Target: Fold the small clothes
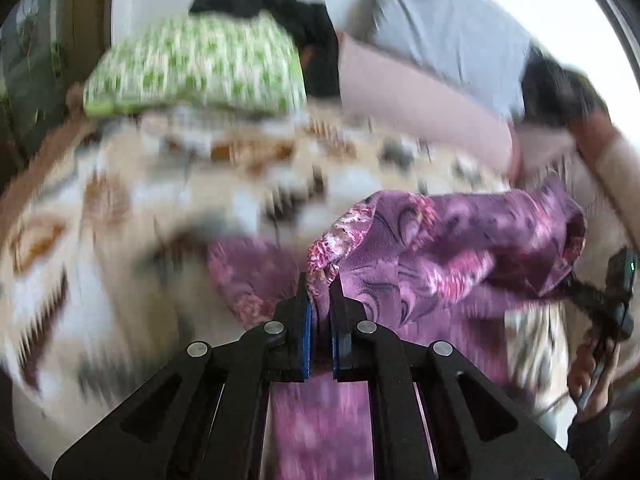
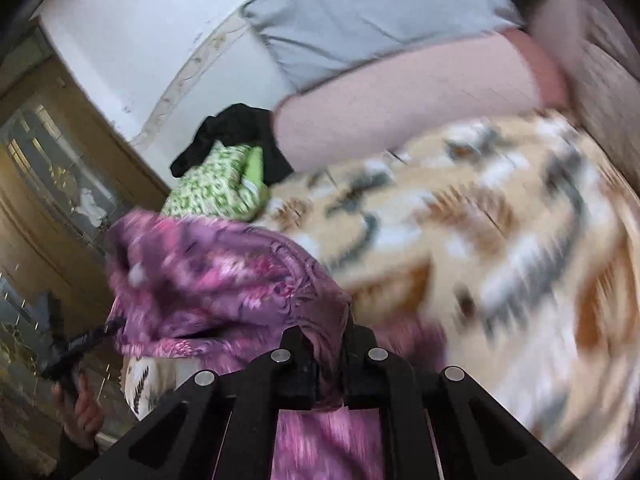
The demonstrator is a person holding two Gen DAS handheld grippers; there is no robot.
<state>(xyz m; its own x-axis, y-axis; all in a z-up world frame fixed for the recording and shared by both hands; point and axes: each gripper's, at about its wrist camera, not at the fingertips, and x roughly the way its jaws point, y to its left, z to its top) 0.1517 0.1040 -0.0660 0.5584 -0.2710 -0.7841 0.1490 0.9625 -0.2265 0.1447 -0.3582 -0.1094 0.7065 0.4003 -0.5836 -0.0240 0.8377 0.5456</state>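
Note:
A purple floral garment [image 1: 460,240] hangs stretched between both grippers above the patterned blanket [image 1: 160,200]. My left gripper [image 1: 321,284] is shut on one edge of it, the cloth pinched between the blue pads. My right gripper [image 2: 325,330] is shut on the other edge of the same garment [image 2: 224,280], which bunches to the left in the right wrist view. The right gripper also shows in the left wrist view [image 1: 592,300] at the garment's far end. Both views are motion-blurred.
A beige, brown and grey blanket [image 2: 500,240] covers the bed. A green-patterned folded cloth [image 1: 200,64] with a black garment [image 1: 296,20] behind it lies at the far side, beside pink [image 1: 420,96] and grey [image 1: 452,24] pillows. A wooden glass door [image 2: 48,168] stands left.

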